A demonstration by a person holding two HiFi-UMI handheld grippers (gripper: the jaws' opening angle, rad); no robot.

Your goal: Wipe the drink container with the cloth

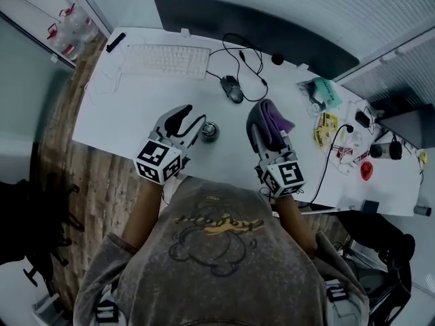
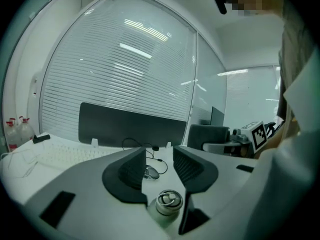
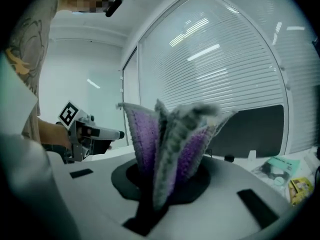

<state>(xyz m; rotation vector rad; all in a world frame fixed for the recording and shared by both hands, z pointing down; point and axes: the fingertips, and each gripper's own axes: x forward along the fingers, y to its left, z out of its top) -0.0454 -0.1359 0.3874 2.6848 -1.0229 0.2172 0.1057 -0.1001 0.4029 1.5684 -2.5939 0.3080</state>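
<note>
Drink container (image 2: 169, 202) — low between the left tool's (image 2: 159, 153) parted jaws

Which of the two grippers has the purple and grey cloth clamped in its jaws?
The right gripper: the purple and grey cloth is pinched between its shut jaws. The left gripper has its jaws apart, pressing on nothing.

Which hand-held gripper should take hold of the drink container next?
Probably left: the left hand-held gripper is open right at the drink container; the right hand-held gripper is shut on the cloth.
</note>
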